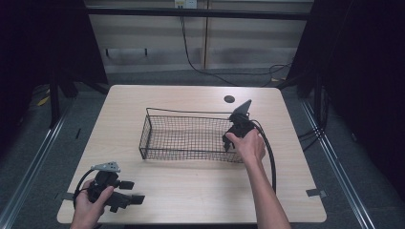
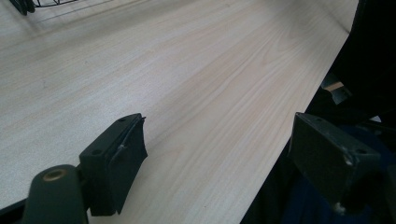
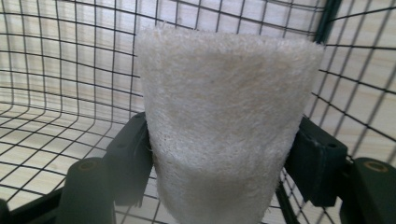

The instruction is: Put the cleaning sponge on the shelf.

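- Jaws of the right gripper (image 3: 219, 158) sit on either side of a white fibrous pad (image 3: 224, 126), both pads pressing its flanks: a firm grasp on the pad.
- That pad bulges out between the jaws, standing up inside the wire basket (image 1: 191, 136); black mesh shows behind and beneath it.
- From the high view, the right gripper (image 1: 234, 136) dips into the basket at its right end, the person's right hand (image 1: 248, 145) wrapped around it, cable trailing back from the basket.
- Jaws of the left gripper (image 2: 219, 154) stand wide apart, released, nothing between them but bare worktop (image 2: 187, 70).
- The left gripper (image 1: 125, 192) rests well clear of the basket, off its near-left corner by the worktop's front edge, held in the left hand (image 1: 88, 207).
- A corner of the basket peeks in far beyond the left jaws.
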